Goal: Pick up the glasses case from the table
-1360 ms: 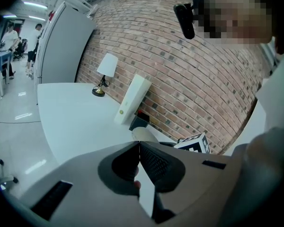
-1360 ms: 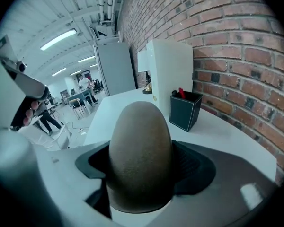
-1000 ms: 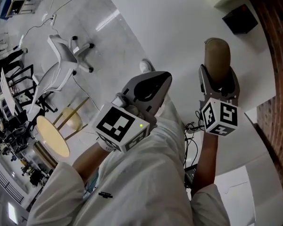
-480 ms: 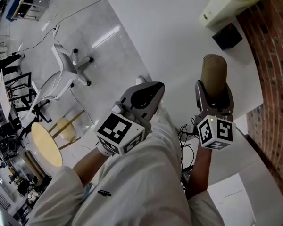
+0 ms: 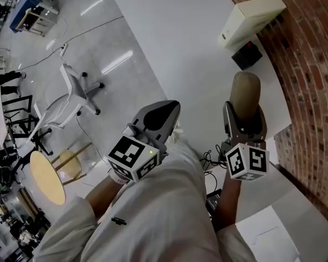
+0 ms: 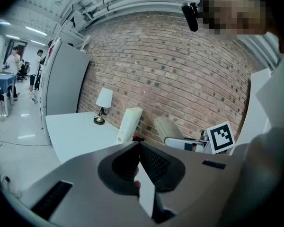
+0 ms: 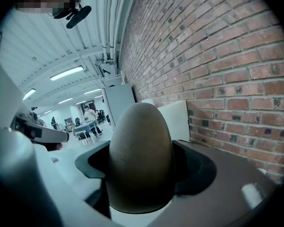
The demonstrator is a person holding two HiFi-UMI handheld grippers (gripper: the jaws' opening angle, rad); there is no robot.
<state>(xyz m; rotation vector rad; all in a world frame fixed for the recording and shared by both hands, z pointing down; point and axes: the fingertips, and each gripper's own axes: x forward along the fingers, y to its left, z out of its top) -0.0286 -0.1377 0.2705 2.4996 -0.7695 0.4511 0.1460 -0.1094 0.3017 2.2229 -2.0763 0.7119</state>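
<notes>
Checker: Head view, what's where?

Tagger: Right gripper (image 5: 244,109) clamped on the tan glasses case (image 5: 245,93). The case's rounded end sticks out past the jaw tips, toward the far side. It sits over the near right part of the white table (image 5: 175,42), close to the brick wall (image 5: 311,64). Left gripper (image 5: 167,111) is to the left with nothing in it. A cream box (image 5: 250,19) and a small black box (image 5: 246,56) are farther along the wall. An office chair (image 5: 71,94) is on the floor, far left.

Checker: Left gripper view?

Tagger: Jaws pressed together, pads meeting at the tips, nothing between. Past them are the table, a lamp (image 6: 103,103) at the far end and the cream box. The case is right of that box, with the right gripper's marker cube (image 6: 221,137) nearer on the right.

Checker: Right gripper view?

Tagger: Case fills the middle — both jaws tight against its sides. Brick wall on the right, cream box behind the case, left gripper at the left edge. Gap between case and tabletop can't be told.
</notes>
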